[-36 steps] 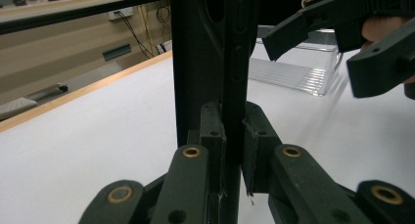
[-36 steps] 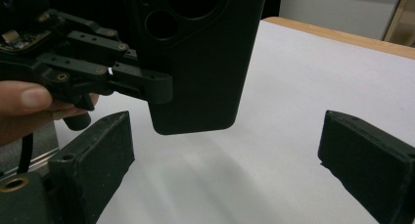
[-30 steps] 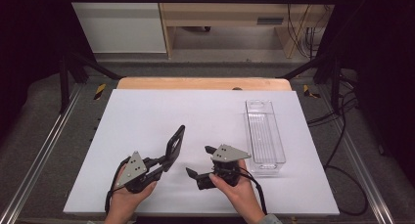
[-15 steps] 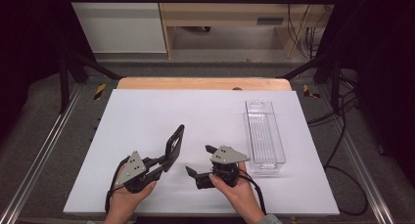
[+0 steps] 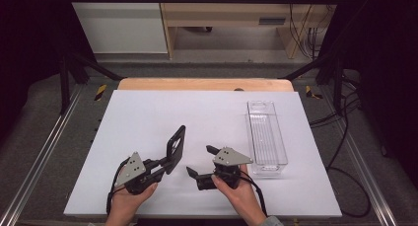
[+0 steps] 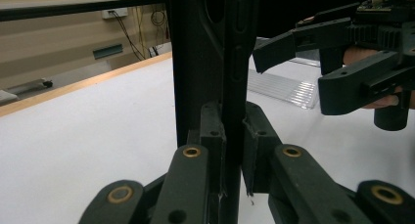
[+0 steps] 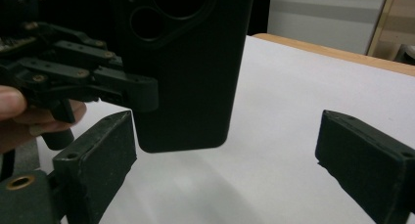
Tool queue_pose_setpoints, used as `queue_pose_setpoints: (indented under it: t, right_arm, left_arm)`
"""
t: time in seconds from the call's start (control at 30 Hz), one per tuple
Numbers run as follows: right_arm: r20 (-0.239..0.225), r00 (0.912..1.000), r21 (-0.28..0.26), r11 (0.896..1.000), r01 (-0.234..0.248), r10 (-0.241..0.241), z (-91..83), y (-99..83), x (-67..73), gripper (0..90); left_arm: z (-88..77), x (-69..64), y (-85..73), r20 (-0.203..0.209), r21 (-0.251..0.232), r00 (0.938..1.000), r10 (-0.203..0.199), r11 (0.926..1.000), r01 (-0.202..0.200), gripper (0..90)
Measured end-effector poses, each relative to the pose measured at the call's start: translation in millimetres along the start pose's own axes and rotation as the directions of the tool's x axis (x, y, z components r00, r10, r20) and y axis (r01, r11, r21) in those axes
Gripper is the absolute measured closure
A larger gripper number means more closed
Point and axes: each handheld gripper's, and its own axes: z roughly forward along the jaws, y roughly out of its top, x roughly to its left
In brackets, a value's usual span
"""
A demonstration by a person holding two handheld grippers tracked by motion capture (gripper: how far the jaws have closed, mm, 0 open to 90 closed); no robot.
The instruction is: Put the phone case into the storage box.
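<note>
Between the left gripper's (image 5: 165, 166) pressing jaws, a black phone case (image 5: 176, 148) stands held by one edge above the table (image 5: 148, 112). Likely light, thin, flexible; best grasped across its rim. The right gripper (image 5: 201, 163) waits just beside it, spread wide.

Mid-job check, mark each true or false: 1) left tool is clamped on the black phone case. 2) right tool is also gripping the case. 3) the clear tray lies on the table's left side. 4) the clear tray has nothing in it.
1) True: the left tool is shut on the black phone case.
2) False: the right tool stands open, the case not between its pads.
3) False: the clear tray lies at the right.
4) True.
</note>
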Motion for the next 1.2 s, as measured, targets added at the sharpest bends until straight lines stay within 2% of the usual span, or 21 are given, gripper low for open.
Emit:
queue_pose_setpoints:
  t: [0.17,0.23,0.6,1.2]
  right_arm:
    - [-0.010,0.9998,-0.020,1.000,-0.020,0.019,-1.2,2.4,1.8,3.7]
    - [-0.015,0.9990,-0.039,0.998,-0.042,0.042,-2.2,4.0,2.6,3.5]
    - [-0.033,0.9973,-0.093,0.993,-0.068,0.065,-5.7,7.7,5.1,3.1]
    - [-0.040,0.9977,-0.113,0.992,-0.058,0.054,-5.8,7.8,9.0,3.0]
  left_arm:
    - [2.0,-3.3,0.2,0.012,0.002,0.9999,0.001,1.0000,-0.001,81.8]
    - [4.0,-6.6,0.2,0.020,0.006,0.9998,0.006,1.0000,-0.007,81.8]
    - [11.5,-18.4,-0.5,0.054,0.019,0.9984,0.019,0.9996,-0.020,81.8]
    - [17.9,-28.7,-0.3,0.090,0.027,0.9956,0.027,0.9992,-0.029,81.8]
